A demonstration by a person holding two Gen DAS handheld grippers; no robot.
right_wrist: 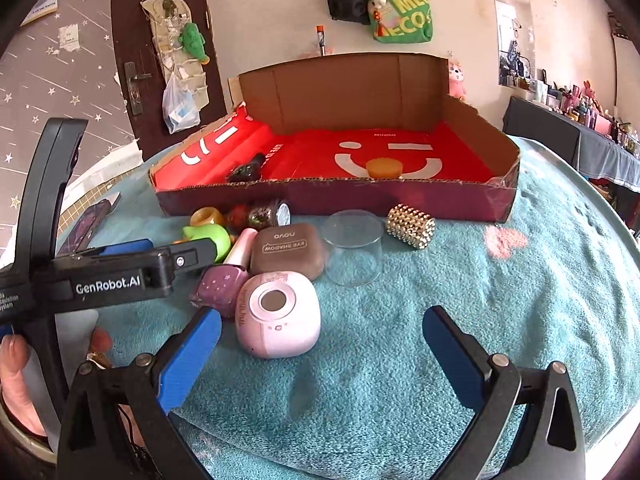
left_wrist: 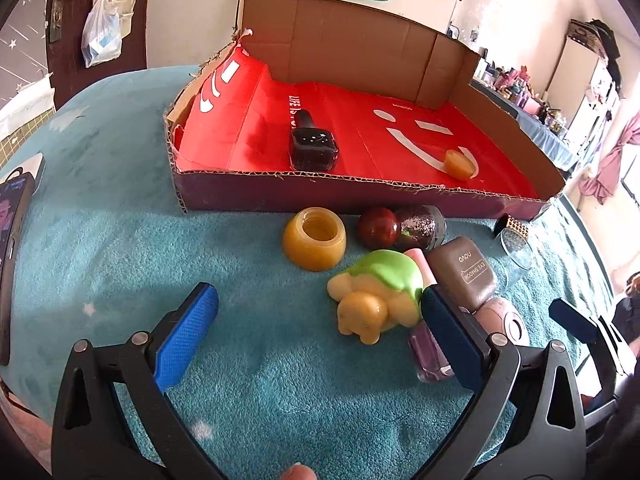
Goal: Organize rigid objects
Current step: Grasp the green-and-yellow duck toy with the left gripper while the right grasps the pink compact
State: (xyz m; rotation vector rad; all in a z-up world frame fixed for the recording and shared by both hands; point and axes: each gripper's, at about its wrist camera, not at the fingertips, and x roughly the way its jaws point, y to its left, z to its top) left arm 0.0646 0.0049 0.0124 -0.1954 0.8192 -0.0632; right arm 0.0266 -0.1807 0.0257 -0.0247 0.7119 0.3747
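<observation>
Left gripper (left_wrist: 320, 332) agape near turtle toy (left_wrist: 376, 296); right gripper (right_wrist: 322, 344) agape, seemingly empty.

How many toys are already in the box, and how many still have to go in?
Two things lie in the cardboard box: a dark bottle and an amber lid. Nothing is in hand: the left gripper and right gripper are both open. About ten things wait on the teal blanket, such as the pink case, brown eyeshadow case and gold-studded cylinder.
</observation>
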